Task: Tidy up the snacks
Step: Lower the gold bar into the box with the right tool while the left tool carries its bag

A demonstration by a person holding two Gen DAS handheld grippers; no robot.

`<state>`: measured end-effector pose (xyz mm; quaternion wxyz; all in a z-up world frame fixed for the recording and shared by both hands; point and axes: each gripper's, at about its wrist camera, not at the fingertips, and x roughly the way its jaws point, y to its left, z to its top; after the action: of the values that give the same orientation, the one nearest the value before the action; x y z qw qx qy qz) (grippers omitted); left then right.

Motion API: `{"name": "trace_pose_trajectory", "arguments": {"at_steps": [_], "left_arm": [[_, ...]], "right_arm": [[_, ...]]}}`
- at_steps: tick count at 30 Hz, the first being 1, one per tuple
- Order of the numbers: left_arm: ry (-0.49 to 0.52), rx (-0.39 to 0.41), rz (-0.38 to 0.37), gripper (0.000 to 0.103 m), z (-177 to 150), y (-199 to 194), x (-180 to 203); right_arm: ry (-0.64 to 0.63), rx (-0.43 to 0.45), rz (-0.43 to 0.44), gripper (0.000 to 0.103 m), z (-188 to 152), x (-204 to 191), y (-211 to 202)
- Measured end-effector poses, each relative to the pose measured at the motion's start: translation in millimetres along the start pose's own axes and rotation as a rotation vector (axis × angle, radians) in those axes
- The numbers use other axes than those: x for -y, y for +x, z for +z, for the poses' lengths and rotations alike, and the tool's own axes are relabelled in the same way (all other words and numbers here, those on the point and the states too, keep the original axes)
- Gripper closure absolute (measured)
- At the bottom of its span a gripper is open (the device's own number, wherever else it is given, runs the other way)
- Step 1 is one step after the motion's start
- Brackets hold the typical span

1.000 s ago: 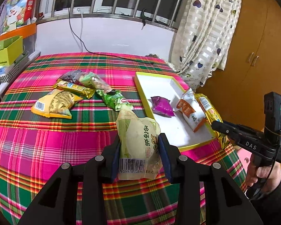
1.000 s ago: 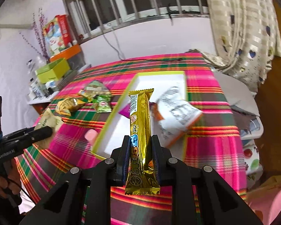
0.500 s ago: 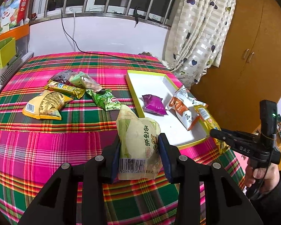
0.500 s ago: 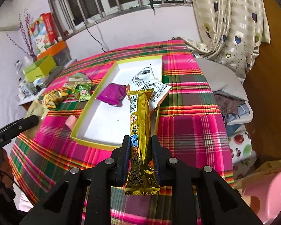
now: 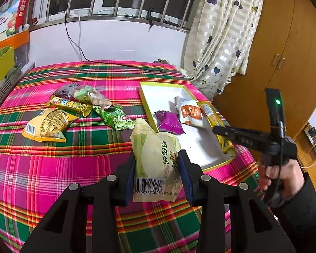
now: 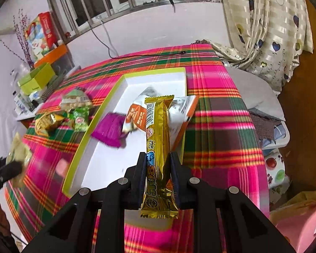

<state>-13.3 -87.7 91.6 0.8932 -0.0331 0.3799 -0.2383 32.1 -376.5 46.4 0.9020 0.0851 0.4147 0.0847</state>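
Plaid cloth (image 5: pixel 52 168), crinkly gold foil bar (image 6: pixel 158 139)

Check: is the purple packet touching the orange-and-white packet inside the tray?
Cannot tell. In the right wrist view the purple packet meets the orange-and-white packet, but blur hides whether they merely overlap.

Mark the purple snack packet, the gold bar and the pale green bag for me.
purple snack packet (image 6: pixel 110 131): right wrist view, middle of its crinkled face.
gold bar (image 6: pixel 158 147): right wrist view, mid-wrapper above the pads.
pale green bag (image 5: pixel 155 154): left wrist view, printed front between the pads.
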Motion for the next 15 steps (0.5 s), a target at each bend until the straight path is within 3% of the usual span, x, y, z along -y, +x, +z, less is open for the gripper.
{"name": "trace_pose_trajectory", "arguments": {"at_steps": [8,15], "left_arm": [[0.015,-0.006,-0.004,0.064,9.1,8.1,5.4],[0.034,-0.020,-0.028,0.064,15.4,21.3,16.9]], "right_arm": [[0.013,0.012,-0.025,0.084,25.9,8.1,24.0],[0.045,0.009,0.006,0.084,-11.2,1.2,0.5]]}}
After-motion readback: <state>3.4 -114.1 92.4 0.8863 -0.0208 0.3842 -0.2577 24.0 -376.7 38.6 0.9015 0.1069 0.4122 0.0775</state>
